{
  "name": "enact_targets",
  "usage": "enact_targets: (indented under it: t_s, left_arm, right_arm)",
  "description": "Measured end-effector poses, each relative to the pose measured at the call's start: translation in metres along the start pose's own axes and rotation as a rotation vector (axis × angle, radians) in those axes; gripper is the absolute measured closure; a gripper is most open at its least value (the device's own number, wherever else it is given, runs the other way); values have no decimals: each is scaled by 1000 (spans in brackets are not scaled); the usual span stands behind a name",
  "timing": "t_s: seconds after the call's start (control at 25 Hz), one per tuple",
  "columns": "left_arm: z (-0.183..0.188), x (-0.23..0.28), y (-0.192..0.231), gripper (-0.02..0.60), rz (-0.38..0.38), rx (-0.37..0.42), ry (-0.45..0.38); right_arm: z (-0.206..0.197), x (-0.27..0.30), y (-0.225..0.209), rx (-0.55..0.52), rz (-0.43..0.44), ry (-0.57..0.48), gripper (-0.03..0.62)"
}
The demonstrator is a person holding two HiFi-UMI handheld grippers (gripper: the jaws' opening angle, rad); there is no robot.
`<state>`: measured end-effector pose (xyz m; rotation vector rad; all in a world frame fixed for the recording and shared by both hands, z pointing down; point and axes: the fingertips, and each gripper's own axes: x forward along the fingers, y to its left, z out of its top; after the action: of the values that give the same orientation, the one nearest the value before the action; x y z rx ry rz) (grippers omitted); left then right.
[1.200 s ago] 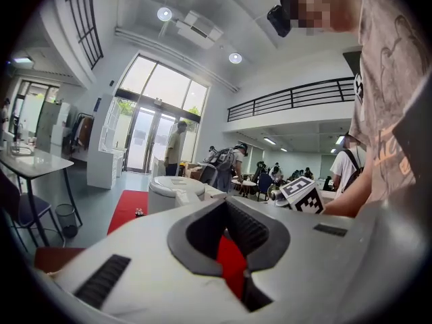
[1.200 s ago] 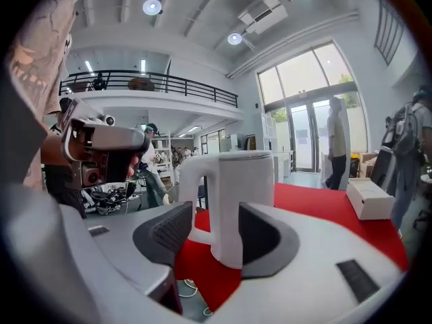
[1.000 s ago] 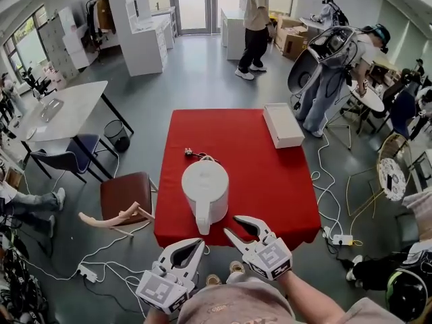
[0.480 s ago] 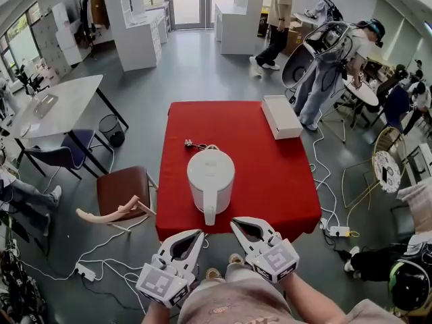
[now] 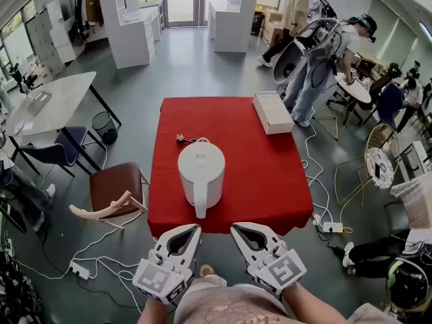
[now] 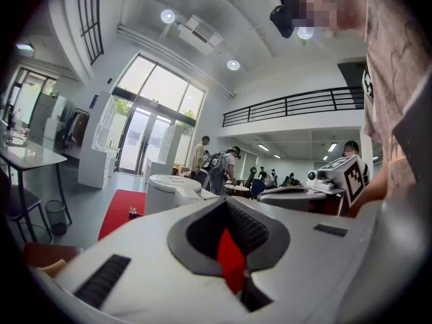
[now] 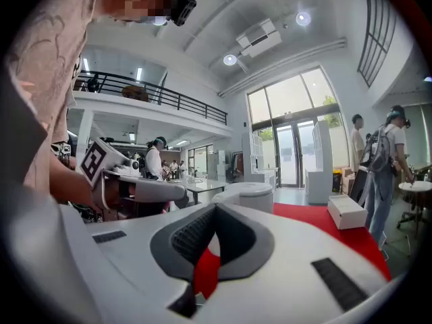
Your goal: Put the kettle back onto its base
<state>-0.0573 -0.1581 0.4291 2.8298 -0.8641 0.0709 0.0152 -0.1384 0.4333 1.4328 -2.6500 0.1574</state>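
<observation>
The white kettle (image 5: 201, 167) stands upright in the middle of the red table (image 5: 270, 181), its handle pointing at me. A cord with a plug (image 5: 182, 139) comes out from under it; the base itself is hidden. My left gripper (image 5: 196, 229) and right gripper (image 5: 235, 228) hang side by side just off the table's front edge, both shut and empty, a short way from the handle. In the left gripper view the kettle (image 6: 172, 191) shows beyond the shut left gripper (image 6: 226, 204). In the right gripper view the kettle (image 7: 246, 196) lies ahead of the right gripper (image 7: 214, 209).
A white box (image 5: 273, 112) lies at the table's far right corner. A brown chair (image 5: 115, 187) stands left of the table. Cables and a power strip (image 5: 331, 227) lie on the floor at the right. People (image 5: 307, 73) stand behind the table.
The right gripper's jaws have closed with nothing in them, and it has drawn back from the table's front edge. The left gripper has barely moved. A person at the back walked right.
</observation>
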Motion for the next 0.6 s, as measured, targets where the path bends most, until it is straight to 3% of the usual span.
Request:
enact_targets:
  t_s: [0.36, 0.6]
  left_arm:
    - [-4, 6, -46, 584, 4, 10, -5]
    - [-13, -10, -101, 584, 16, 35, -7]
  right_arm:
    - [1, -65, -5, 48, -38, -50, 591]
    - [-4, -118, 12, 46, -6, -100, 591]
